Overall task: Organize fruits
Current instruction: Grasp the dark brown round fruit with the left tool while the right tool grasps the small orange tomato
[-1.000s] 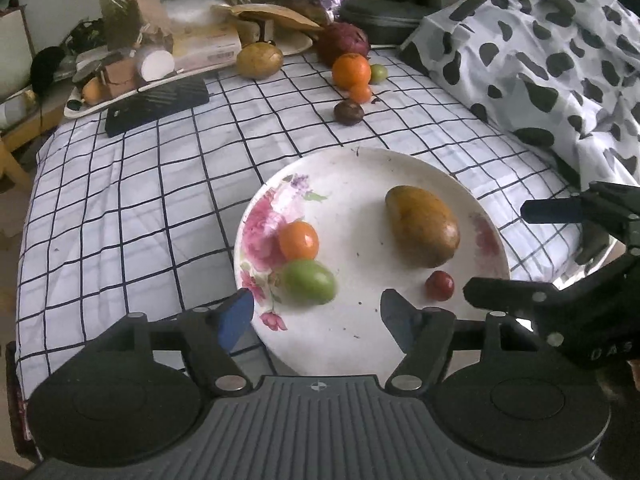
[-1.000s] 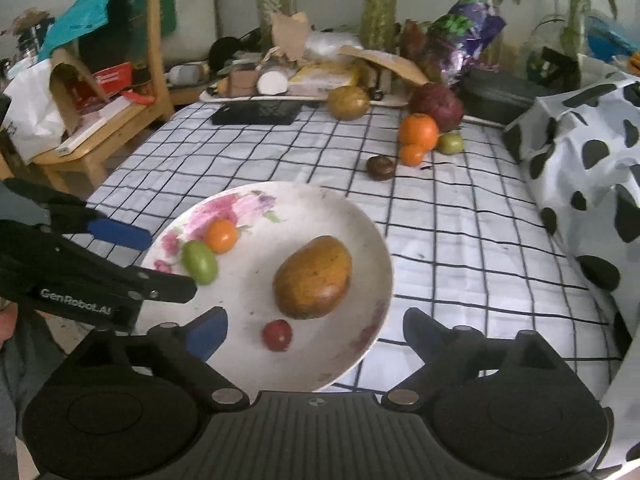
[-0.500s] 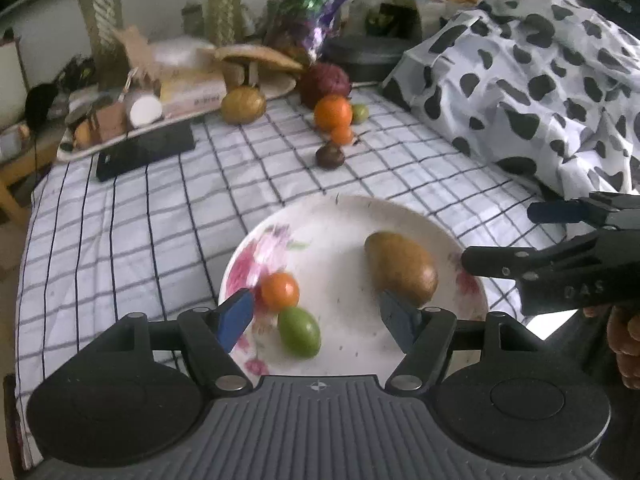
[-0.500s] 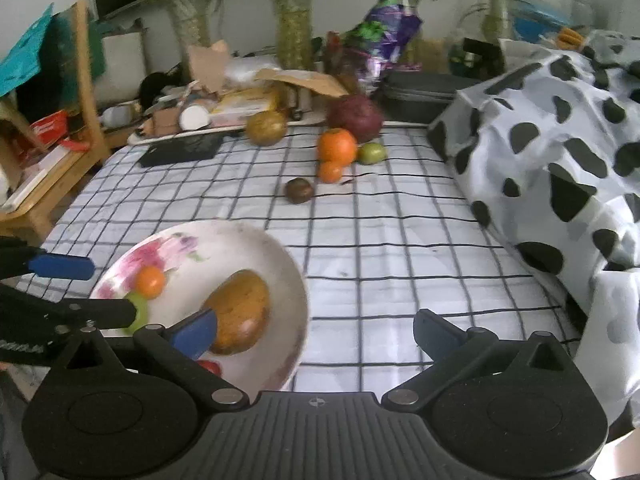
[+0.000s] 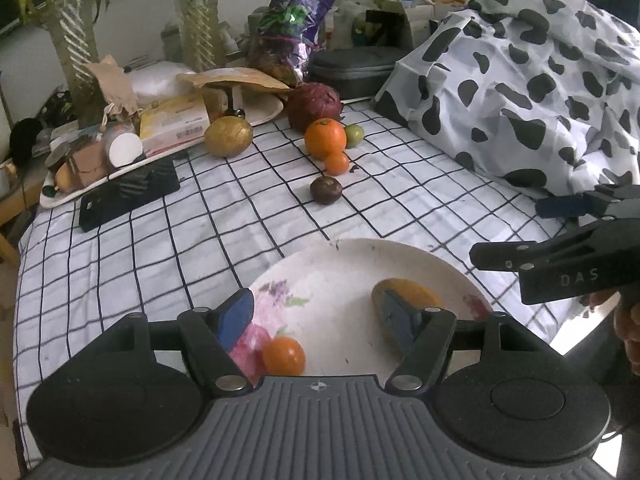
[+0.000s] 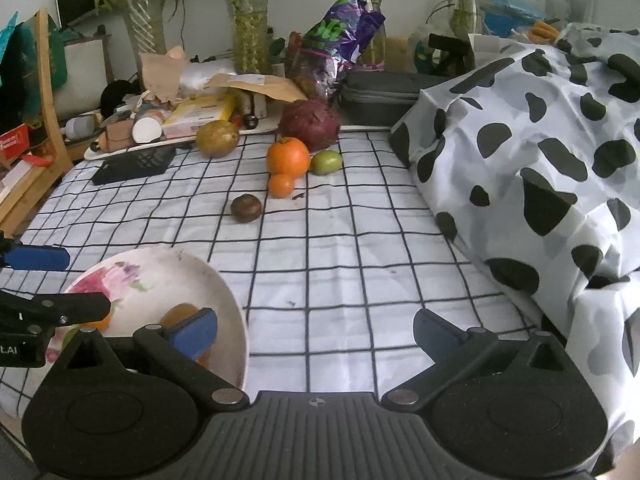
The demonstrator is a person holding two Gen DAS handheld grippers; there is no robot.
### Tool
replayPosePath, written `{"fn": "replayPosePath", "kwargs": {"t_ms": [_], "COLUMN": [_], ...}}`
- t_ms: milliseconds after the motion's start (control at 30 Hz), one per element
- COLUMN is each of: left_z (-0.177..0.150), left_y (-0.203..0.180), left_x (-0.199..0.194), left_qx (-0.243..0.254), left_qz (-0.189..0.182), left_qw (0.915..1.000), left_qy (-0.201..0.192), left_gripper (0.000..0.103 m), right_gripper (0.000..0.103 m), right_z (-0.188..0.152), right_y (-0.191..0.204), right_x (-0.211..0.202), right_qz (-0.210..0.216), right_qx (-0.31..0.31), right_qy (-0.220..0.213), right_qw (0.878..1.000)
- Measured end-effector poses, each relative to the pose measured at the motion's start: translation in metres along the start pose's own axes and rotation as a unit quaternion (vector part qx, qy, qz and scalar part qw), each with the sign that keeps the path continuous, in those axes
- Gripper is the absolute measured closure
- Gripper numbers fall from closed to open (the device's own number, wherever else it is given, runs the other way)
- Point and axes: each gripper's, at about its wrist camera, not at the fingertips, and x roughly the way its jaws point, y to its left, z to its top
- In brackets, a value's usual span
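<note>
Both grippers swing away from the plate toward the loose fruit

Right gripper point(image 6: 316, 330) has just opened wide, empty; left gripper point(image 5: 318, 316) half-open, empty, over the floral plate point(image 5: 344, 264); far-edge orange point(image 6: 288, 157) awaits.

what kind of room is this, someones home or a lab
Most likely a lived-in home: a table under a checked tablecloth, potted plants along the wall, a cow-print cover, and a floral plate with fruit.

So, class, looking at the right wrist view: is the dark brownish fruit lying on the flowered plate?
No, the dark fruit lies on the checked cloth, well apart from the flowered plate.
</note>
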Motion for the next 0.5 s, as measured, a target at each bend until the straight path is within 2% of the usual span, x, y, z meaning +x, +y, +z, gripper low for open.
{"fn": "replayPosePath", "kwargs": {"t_ms": [500], "left_z": [0.035], "left_y": [0.017], "left_x": [0.042], "left_qx": [0.014], "left_qz": [-0.016], "left_qw": [0.9997], "left_qy": [-0.005], "left_gripper": [0.035], "right_gripper": [0.000], "right_z": [0.037], "right_y": [-0.009], "right_x": [0.042], "right_qz": [-0.013], "right_qx": [-0.005], "right_qy": [0.005], "right_qw": [1.000]}}
